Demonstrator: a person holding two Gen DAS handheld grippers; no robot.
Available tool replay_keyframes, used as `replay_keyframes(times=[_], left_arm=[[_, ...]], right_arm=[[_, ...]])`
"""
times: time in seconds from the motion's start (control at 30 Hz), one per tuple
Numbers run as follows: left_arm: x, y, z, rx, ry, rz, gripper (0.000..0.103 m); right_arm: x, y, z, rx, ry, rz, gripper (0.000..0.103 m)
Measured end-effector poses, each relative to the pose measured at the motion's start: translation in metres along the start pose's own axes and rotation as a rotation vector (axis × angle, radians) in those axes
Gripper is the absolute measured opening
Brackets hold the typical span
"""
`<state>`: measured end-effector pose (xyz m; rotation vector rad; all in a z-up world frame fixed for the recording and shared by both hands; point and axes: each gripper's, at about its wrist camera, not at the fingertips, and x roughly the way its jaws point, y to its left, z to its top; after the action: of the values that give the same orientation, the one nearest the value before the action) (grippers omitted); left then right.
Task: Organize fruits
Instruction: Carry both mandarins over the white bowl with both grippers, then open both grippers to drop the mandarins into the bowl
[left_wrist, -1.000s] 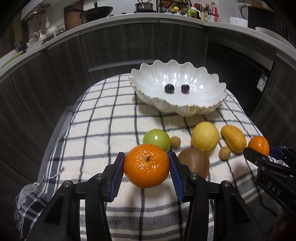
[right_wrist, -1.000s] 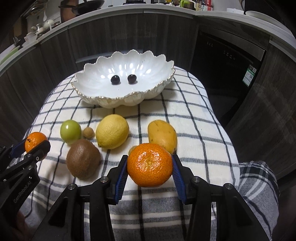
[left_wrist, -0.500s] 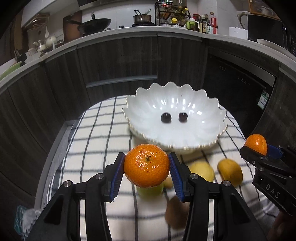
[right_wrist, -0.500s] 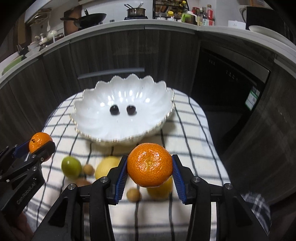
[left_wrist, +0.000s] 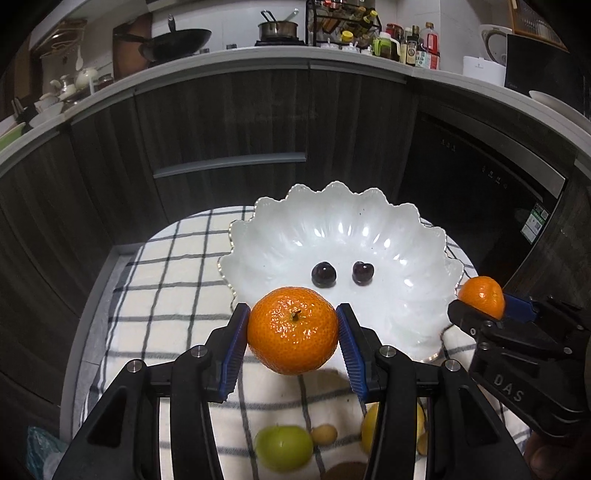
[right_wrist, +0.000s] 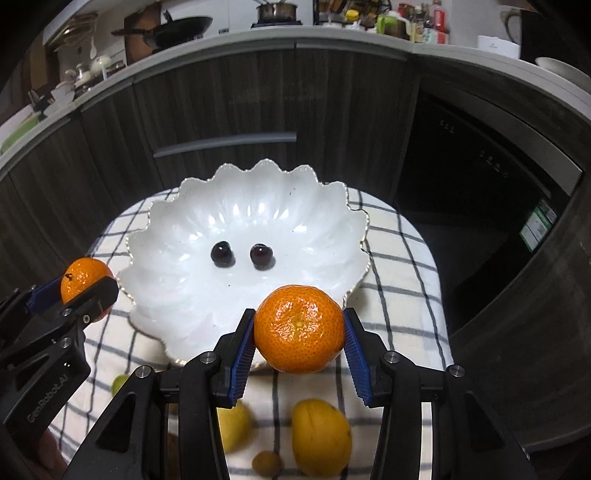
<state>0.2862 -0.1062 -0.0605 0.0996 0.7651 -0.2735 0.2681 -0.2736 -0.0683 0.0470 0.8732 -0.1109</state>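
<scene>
White and scalloped, the bowl (left_wrist: 417, 306) sits at the far edge of the checked cloth (left_wrist: 173, 280) and so far holds only two dark cherries (left_wrist: 323, 273), side by side near its middle. Both hands are loaded. The left gripper (left_wrist: 293, 334) has its blue pads closed on a mandarin (left_wrist: 293, 329), stem facing the camera. The right gripper (right_wrist: 299, 334) clamps a second mandarin (right_wrist: 299, 328) the same way. Each fruit hangs over the near rim of the bowl, not yet inside it.

By the look of it the task is early: two cherries placed, two mandarins about to follow. Left on the cloth toward its near edge are a green fruit (left_wrist: 283, 447), a lemon (left_wrist: 369, 428), a yellow mango-like fruit (right_wrist: 320, 437), a small brown round fruit (right_wrist: 266, 462) and, barely in view, what seems a kiwi (left_wrist: 347, 472).

Compared with a second ago, both grippers have risen and moved forward. The mandarins were low over the cloth among the loose fruit then; now they are raised against the bowl's front, and the loose fruit has dropped to the bottom of both views.
</scene>
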Motion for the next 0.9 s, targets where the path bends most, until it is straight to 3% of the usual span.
replay_keyframes(times=[0.47,0.9], left_arm=[[0.056,-0.008,0.022,0.040,0.071,0.007,0.047],[0.081,-0.003,0.031,0.030,0.115,0.026,0.047]], right_arm=[[0.047,0.001,0.037,-0.035,0.043,0.008,0.046],[0.077,0.000,0.046,-0.003,0.098,0.023,0.046]])
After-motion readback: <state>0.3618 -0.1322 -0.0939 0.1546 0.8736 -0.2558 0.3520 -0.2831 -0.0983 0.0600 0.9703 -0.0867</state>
